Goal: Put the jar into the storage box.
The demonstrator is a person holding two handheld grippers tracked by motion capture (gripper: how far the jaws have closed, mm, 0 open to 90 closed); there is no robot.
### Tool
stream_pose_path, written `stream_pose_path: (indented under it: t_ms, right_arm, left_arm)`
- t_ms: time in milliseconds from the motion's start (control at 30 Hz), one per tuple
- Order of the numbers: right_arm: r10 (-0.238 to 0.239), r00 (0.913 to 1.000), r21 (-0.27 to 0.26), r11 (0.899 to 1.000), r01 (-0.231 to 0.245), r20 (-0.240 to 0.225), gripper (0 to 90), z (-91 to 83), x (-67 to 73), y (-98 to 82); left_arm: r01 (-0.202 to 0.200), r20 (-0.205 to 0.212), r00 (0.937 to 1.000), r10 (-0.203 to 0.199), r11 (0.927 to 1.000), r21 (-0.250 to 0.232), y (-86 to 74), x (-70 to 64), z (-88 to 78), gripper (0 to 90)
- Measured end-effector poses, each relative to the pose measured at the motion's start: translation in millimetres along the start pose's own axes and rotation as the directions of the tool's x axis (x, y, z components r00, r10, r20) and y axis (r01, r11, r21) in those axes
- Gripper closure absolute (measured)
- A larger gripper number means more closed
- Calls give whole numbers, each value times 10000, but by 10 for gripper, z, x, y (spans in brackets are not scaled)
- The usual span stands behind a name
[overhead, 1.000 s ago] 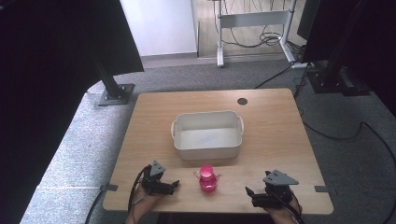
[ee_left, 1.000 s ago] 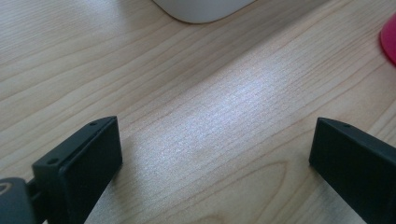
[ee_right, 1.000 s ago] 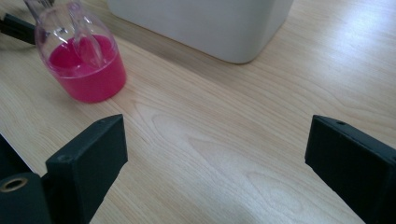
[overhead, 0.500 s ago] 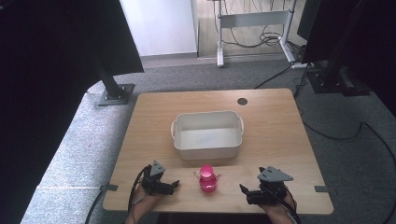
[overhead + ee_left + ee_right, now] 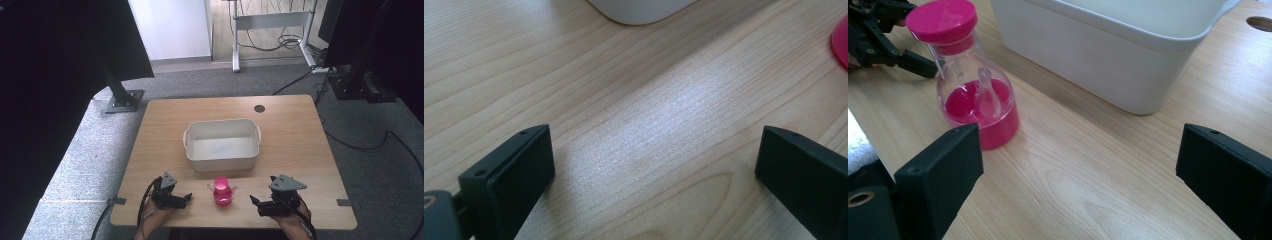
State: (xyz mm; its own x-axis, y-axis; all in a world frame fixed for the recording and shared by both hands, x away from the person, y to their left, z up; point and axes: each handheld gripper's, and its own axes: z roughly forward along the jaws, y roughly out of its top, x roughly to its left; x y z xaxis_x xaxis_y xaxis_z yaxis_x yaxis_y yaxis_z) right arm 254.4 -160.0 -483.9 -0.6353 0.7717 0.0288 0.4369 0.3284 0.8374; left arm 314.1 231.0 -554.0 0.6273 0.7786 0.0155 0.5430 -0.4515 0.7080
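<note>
A pink-capped bottle [image 5: 222, 191] stands upright at the near edge of the desk [image 5: 295, 130], just in front of a white bin [image 5: 222, 145], flanked by the left tongs [image 5: 186, 198] and right tongs [image 5: 255, 202], both spread wide and empty, evidently poised for a grab from either side.

The worktop [image 5: 1088, 190] is pale wood with a fine grain and a soft satin sheen. The tub [image 5: 1128, 55] looks like smooth matt white plastic. Beside the tub, the bottle [image 5: 975, 95] is clear glossy plastic with a smooth pink cap [image 5: 941, 19].
</note>
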Motion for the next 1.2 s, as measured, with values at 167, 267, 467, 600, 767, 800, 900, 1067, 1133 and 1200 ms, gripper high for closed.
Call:
stream_pose_path:
  t_ms: [167,267,467,600,767,800,900,1067,1133,1200]
  right_arm:
    - [-129,9998,-43,9999,128,-180,48,48,37,63]
    - [-154,9996,-59,9999,153,-254,51,62,51,83]
    - [-423,9980,-145,9990,416,-473,60,113,106,158]
    - [-495,9969,-226,9986,482,-614,61,152,133,193]
    - [-634,9945,-269,9978,614,-829,66,208,180,242]
    - [-635,9942,-284,9977,612,-873,67,219,187,252]
    - [-629,9929,-333,9977,598,-1008,72,251,203,282]
    - [-699,9901,-404,9970,654,-1214,86,288,230,325]
    - [-714,9883,-462,9968,658,-1346,94,306,246,345]
    - [-739,9852,-490,9965,670,-1547,108,336,271,371]
  left_arm:
    - [4,0,10000,-4,10000,0,0,0,0,22]
    - [2,0,10000,-2,10000,4,0,0,0,22]
    - [0,0,10000,0,10000,2,0,0,0,22]
    - [3,-1,10000,-3,10000,3,0,0,0,22]
    - [2,-2,10000,-2,10000,2,0,0,0,22]
    - [1,-1,10000,-1,10000,4,0,0,0,22]
    - [1,-1,10000,-1,10000,4,0,0,0,22]
    - [1,1,10000,-1,10000,2,0,0,0,22]
    - [2,0,10000,-2,10000,3,0,0,0,22]
    - [0,1,10000,0,10000,3,0,0,0,22]
